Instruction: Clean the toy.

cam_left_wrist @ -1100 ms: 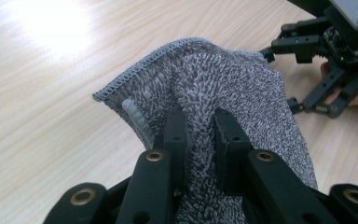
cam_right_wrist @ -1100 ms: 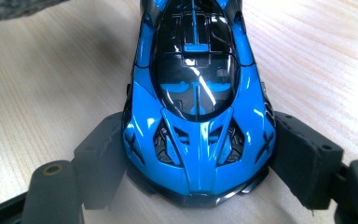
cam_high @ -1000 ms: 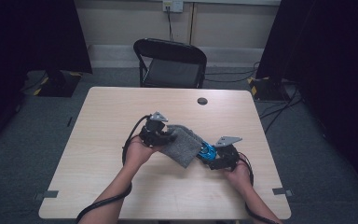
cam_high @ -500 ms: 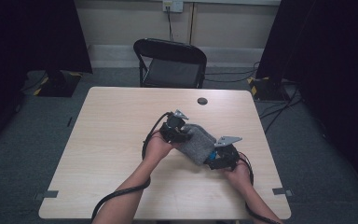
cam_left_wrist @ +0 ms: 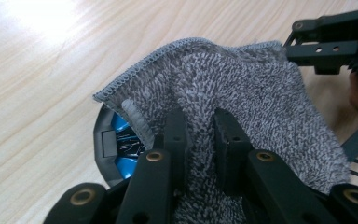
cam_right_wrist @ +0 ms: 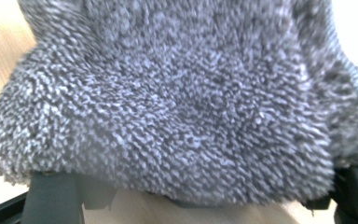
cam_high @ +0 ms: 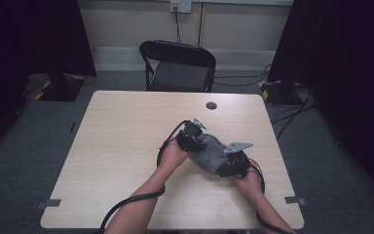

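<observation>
A grey terry cloth (cam_high: 212,153) lies bunched on the table between my two grippers. My left gripper (cam_high: 199,141) is shut on it; in the left gripper view the jaws (cam_left_wrist: 199,126) pinch a fold of the cloth (cam_left_wrist: 242,84). Under the cloth's hemmed edge a round black and blue object (cam_left_wrist: 116,149) peeks out. My right gripper (cam_high: 226,166) sits at the cloth's near right end. In the right gripper view its jaws stand wide apart at the bottom corners, and the cloth (cam_right_wrist: 177,102) drapes over them and hides what lies between.
The pale wooden table (cam_high: 126,146) has a small black disc (cam_high: 211,105) near its far edge. A black folding chair (cam_high: 177,66) stands behind the table. Black cables trail from both grippers toward the near edge.
My left gripper has moved right and toward the right gripper, drawing the cloth along. The blue object that showed beside the right gripper is now covered in the high view.
</observation>
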The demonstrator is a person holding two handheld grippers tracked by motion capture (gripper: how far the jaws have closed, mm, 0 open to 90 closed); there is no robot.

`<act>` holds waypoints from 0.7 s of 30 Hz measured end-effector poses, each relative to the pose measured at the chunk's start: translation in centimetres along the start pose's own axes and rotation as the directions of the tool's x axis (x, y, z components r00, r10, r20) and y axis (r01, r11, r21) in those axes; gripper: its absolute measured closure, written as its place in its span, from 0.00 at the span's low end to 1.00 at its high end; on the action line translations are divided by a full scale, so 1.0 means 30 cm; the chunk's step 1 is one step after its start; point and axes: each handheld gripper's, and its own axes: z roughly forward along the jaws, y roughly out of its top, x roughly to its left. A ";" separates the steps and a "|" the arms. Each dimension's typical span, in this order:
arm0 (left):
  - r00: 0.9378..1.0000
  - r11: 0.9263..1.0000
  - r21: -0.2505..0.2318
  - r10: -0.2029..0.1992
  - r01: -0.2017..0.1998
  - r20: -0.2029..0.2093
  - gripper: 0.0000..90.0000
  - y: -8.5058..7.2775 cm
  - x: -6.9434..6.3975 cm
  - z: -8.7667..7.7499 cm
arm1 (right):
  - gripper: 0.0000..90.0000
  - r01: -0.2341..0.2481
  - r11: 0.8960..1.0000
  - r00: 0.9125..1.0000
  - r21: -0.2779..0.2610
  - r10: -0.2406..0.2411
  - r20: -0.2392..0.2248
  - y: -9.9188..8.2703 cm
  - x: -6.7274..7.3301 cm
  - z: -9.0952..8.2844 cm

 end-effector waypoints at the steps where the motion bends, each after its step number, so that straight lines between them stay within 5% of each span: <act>1: 1.000 1.000 0.000 0.002 -0.002 -0.003 0.86 0.000 0.000 0.004 | 0.27 0.000 1.000 1.000 0.000 0.000 0.000 0.000 0.000 0.000; 10: 0.999 0.999 0.033 0.021 -0.020 -0.035 0.86 0.008 0.013 0.014 | 0.27 0.000 1.000 1.000 0.000 0.000 0.000 0.000 0.000 0.000; 21: 0.996 0.999 0.041 -0.004 0.007 -0.087 0.86 0.021 0.057 0.021 | 0.27 0.000 1.000 1.000 0.000 0.000 0.000 0.000 0.000 0.000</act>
